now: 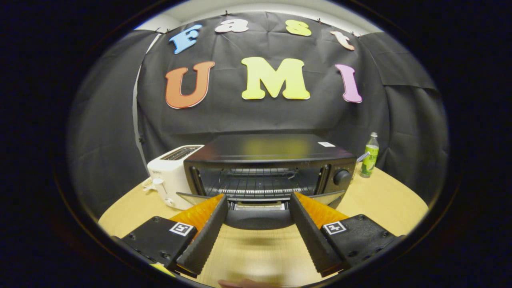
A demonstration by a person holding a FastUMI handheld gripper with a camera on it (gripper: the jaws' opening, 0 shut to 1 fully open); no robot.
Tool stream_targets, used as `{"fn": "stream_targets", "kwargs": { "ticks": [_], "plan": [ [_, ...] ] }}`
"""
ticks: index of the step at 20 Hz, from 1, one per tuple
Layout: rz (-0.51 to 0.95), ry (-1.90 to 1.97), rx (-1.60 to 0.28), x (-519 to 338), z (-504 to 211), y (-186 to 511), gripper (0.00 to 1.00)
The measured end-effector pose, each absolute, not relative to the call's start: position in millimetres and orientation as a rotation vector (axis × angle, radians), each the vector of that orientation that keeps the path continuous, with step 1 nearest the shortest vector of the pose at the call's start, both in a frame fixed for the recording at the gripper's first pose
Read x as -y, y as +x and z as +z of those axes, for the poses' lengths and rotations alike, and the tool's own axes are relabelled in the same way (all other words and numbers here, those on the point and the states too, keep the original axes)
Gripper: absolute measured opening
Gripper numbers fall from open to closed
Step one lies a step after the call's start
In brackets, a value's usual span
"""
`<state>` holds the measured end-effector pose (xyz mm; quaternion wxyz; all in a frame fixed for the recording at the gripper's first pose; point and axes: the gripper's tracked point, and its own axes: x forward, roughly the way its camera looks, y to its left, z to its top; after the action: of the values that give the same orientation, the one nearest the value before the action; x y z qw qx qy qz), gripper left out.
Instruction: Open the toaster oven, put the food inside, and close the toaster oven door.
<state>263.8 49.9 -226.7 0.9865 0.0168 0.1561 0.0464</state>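
Note:
The black toaster oven point(268, 150) stands on the wooden table just ahead of my fingers. Its door point(330, 197) hangs folded down toward me, so the wire rack point(260, 182) inside is in plain sight and nothing lies on it. The door's dark handle point(259, 220) sits between my two fingers. My gripper point(259, 198) is open, its ribbed black fingers point(204, 236) spread wide over the lowered door with their tips near the oven mouth. A small pinkish shape point(244, 283) lies on the table near the base of my fingers; I cannot tell what it is.
A white slot toaster point(172, 172) stands against the oven's left side. A green bottle point(370, 156) stands at the back, right of the oven, near the control knob point(342, 177). Bare table point(384, 200) stretches to the right of the oven.

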Motion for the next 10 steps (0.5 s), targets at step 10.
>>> {"fn": "stream_targets", "kwargs": {
  "ticks": [10],
  "plan": [
    [0.076, 0.012, -0.502, -42.1, -295.3, 222.2, 1.00]
  ]
}}
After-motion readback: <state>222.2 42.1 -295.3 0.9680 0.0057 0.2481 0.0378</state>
